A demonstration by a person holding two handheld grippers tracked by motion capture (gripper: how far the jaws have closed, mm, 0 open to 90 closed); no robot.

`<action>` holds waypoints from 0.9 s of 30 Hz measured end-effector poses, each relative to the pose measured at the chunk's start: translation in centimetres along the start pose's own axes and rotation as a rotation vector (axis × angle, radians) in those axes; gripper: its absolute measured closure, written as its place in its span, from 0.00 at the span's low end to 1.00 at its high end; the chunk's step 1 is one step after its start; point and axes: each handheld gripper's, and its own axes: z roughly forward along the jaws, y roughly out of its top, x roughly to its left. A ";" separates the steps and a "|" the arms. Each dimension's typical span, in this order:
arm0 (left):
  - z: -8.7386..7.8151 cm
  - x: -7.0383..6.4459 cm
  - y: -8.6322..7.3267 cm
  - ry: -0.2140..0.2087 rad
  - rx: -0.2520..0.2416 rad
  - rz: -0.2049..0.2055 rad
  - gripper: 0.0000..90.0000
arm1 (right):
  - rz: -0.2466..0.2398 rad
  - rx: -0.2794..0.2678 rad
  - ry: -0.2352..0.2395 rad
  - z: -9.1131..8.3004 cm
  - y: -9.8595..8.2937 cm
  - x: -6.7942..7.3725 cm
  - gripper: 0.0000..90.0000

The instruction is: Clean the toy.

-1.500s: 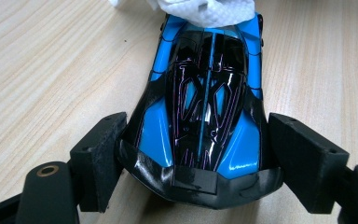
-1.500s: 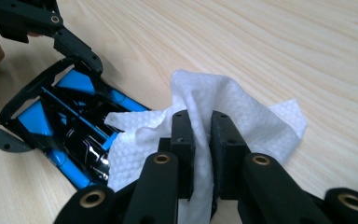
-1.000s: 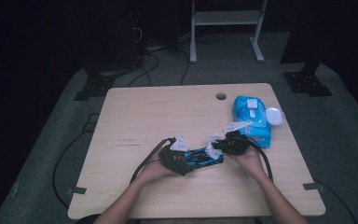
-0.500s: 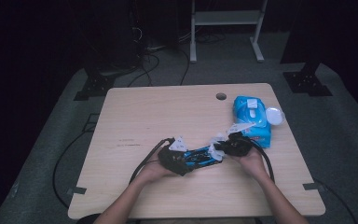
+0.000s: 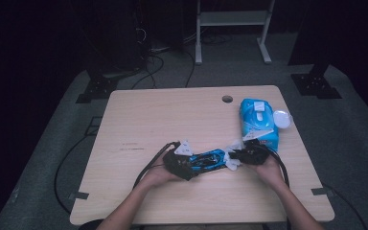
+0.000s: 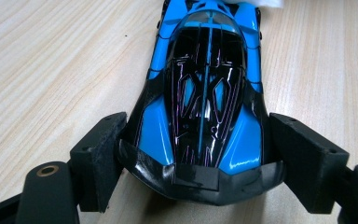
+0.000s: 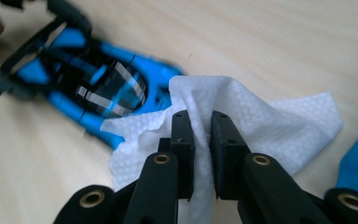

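Left gripper view: left gripper (image 6: 200, 163) jaws clamp blue toy car (image 6: 204, 93) sides. Right gripper (image 7: 200, 135) pinches white wipe (image 7: 261, 126) against car's right end.

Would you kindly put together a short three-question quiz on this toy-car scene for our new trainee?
1. True or false: the left gripper grips the blue toy car by its sides.
2. What does the right gripper hold?
3. The blue wipes pack lies: A) at the person's left, B) beyond the right gripper, C) on the floor.

Key: 1 true; 2 a white wipe; 3 B.
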 end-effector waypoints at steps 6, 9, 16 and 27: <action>0.0 0.0 0.0 -0.001 -0.002 -0.001 0.25 | -0.011 -0.015 -0.001 1.6 2.6 0.2 0.89; -0.1 0.0 -0.1 -0.001 0.000 -0.006 0.24 | -0.021 -0.012 -0.016 2.3 3.0 0.2 0.89; -0.1 0.0 -0.1 0.001 0.002 -0.016 0.24 | 0.010 -0.004 0.011 0.2 -0.2 0.0 0.89; -0.8 0.2 0.0 -0.026 0.004 -0.055 0.25 | -0.103 0.011 0.099 1.1 1.3 2.9 0.89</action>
